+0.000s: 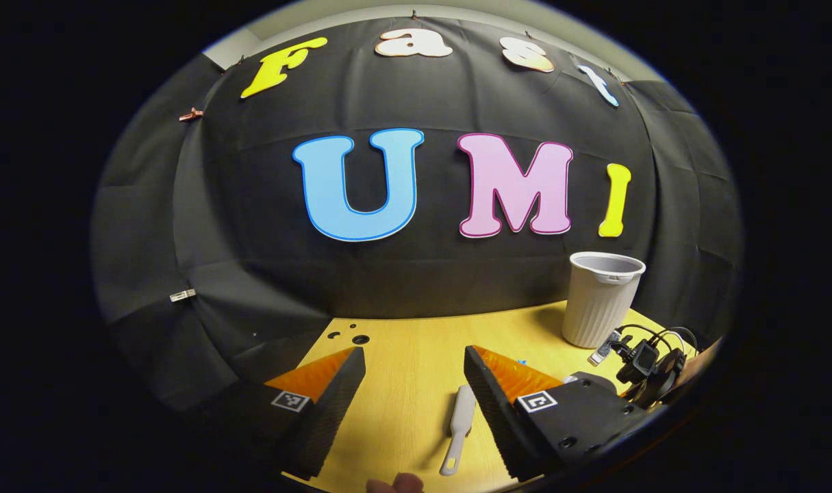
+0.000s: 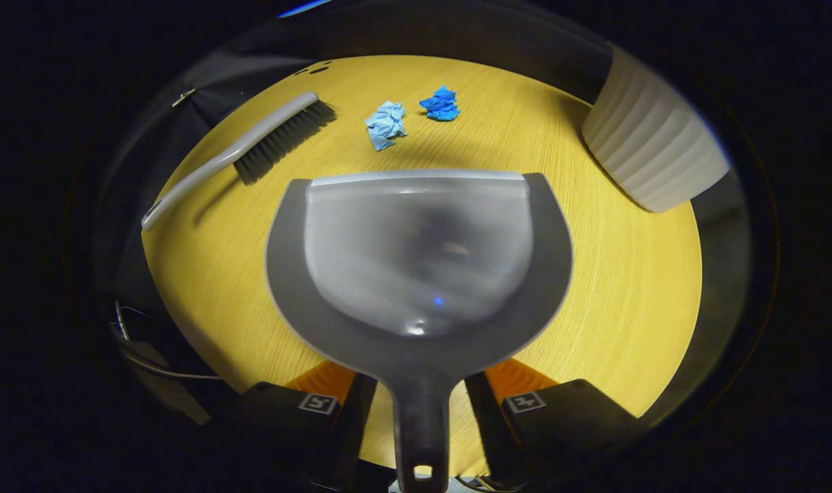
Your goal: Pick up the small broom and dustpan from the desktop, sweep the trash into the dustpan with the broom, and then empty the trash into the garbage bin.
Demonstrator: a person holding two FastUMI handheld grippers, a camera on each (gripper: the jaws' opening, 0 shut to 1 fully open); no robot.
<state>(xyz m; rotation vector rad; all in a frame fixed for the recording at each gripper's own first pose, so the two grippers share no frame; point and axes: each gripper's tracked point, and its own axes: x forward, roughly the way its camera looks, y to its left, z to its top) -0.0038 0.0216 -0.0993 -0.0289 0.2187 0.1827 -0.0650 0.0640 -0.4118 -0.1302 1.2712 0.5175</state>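
Right gripper view looked down on the dustpan (image 2: 417,260), a grey scoop with a paler, glossy inner bowl, lying flat on the yellow wood-grain tabletop (image 2: 621,287). Its handle ran back between the fingers of the right tongs (image 2: 419,404), which stood narrow on either side of it; whether both pressed on it I could not tell. Beyond the pan's far lip lay two crumpled scraps, a pale blue paper ball (image 2: 386,125) and a darker blue paper ball (image 2: 440,104), close beside each other. To the far left lay the small broom (image 2: 241,154), light grey handle toward the near left, dark bristles toward the scraps. A white ribbed garbage bin (image 2: 652,154) stood at the far right.

Left gripper view showed the left tongs (image 1: 414,383) spread wide above the tabletop (image 1: 416,342), holding nothing, with the broom's handle (image 1: 458,428) lying between the fingers near the right one. The bin (image 1: 599,298) stood upright at the far right, black cloth wall behind it, and the other gripper (image 1: 645,363) with its cables just beside it.
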